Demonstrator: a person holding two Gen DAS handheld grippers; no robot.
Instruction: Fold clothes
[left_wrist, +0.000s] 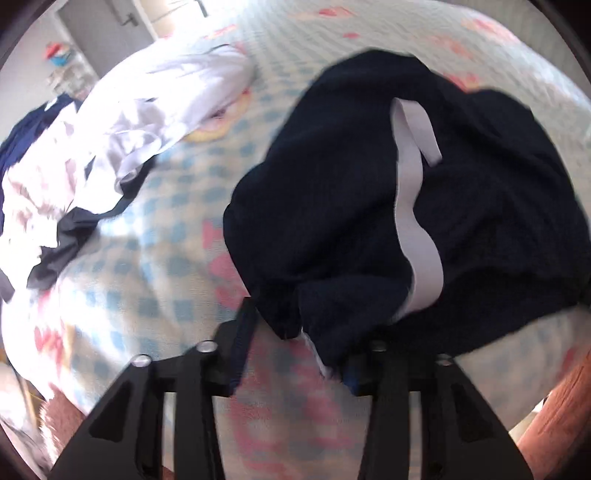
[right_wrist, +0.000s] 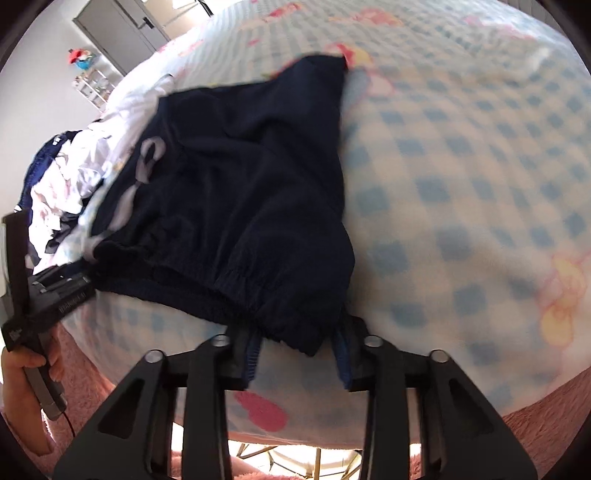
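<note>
1. Dark navy fabric garment w/ white ribbon-like stripe (left_wrist: 388, 206) lies crumpled on a bed cover of blue-and-white checks w/ pink and yellow prints (left_wrist: 155, 229); in left wrist view it fills centre-right.
2. Its gathered elastic hem sits at the near edge of the bed, facing both tools.
3. Left gripper (left_wrist: 301, 354): black fingers straddle the near-left corner of the hem; cloth hangs betw. them. The right fingertip is hidden behind fabric, so can't tell if pads actually clench it or stand slack.
4. Right gripper (right_wrist: 297, 354): black fingers w/ blue pads stand either side of the near-right hem corner. Visible gaps betw. cloth and each pad, so jaws are released, not pinching.
5. In right wrist view the garment spreads from near centre up toward far left; white stripe runs along its left side.
6. Pile of white and dark-blue crumpled clothes (left_wrist: 92, 155) lies on the cover at far left, apart from the navy garment.
7. Person's hand (right_wrist: 26, 373) at the near-left edge of right wrist view grips the handle of the other tool, just beside the garment's left hem.
8. Pink fluffy fabric (right_wrist: 546, 417) shows under the cover's near edge.
9. Grey door w/ handle (right_wrist: 118, 26) and small shelf w/ colourful items (right_wrist: 88, 74) stand at far left by the wall.
</note>
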